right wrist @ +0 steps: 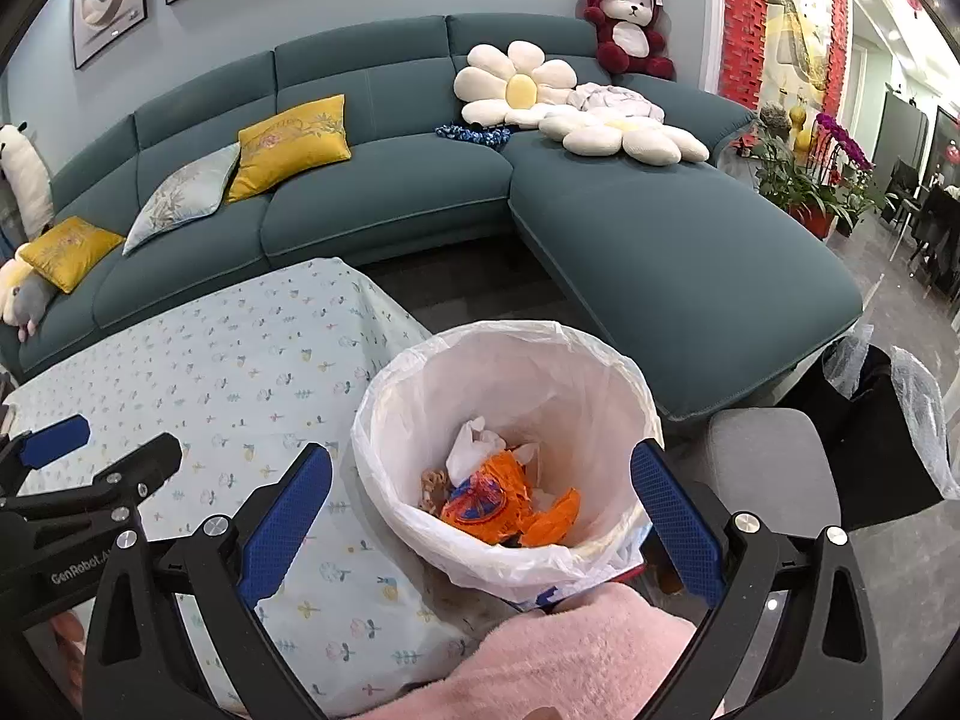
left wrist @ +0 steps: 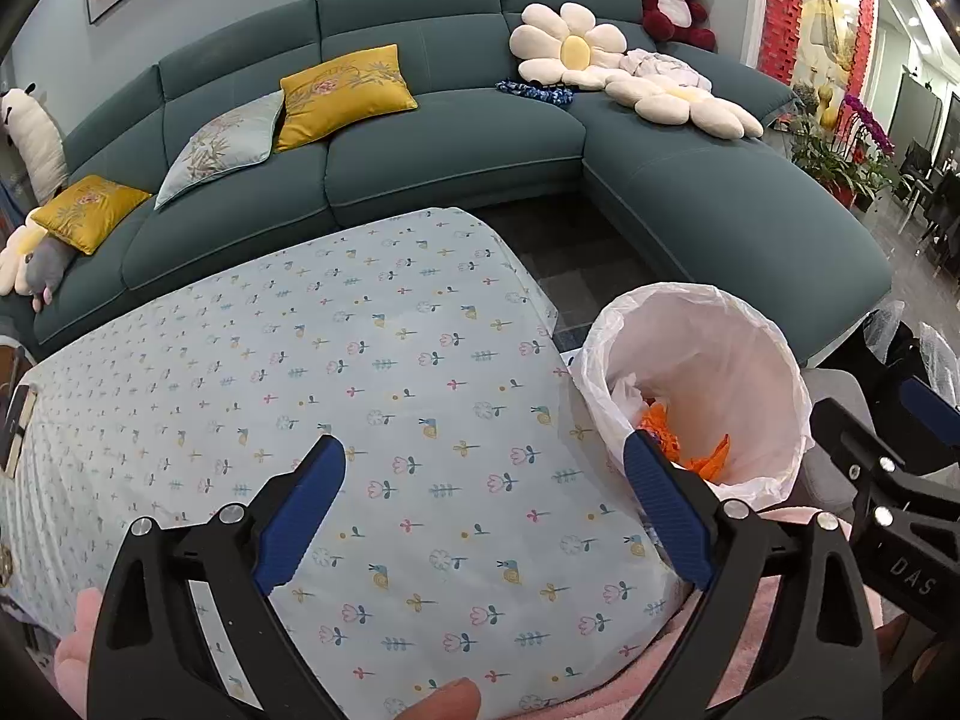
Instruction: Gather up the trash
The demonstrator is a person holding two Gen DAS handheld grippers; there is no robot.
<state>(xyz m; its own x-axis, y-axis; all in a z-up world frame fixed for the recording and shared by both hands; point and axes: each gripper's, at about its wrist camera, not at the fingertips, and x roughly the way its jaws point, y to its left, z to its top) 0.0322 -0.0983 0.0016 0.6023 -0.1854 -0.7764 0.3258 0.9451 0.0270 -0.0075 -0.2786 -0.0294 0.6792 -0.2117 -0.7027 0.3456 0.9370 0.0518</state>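
Standing by the sofa point(right wrist: 384, 204) and reading the room from left to right, I first meet the table point(left wrist: 270, 372) under its flowered cloth, and no scrap of rubbish shows anywhere on the part of it I can see. Over it hangs the left claw point(left wrist: 483, 498), its blue pads spread wide with nothing between them. To its right, just off the table's corner, stands the trash bin point(right wrist: 606, 384) with its white liner folded over the rim. The right claw point(right wrist: 480, 501) hangs directly above the bin's near edge, also spread wide and gripping nothing.

The relation that matters is that the trash already lies below and slightly ahead of the right claw, down in the bottom of the bin: crumpled orange wrappers point(right wrist: 498, 501), a wad of white paper point(right wrist: 474, 447) behind them and something brownish to their left that I cannot make out. From the left claw the bin sits off to the right and forward, so the right hand is clearly the nearer one.

The bin stands upright with its mouth pointing up, slightly toward the claws in these views, and its long axis vertical. The wrappers are balled up, so I can give them no true long axis; the heap spreads roughly left to right across the bin floor.

With both claws vacant and the table bare, I judge the collecting close to finished, unless more litter lies out of view.
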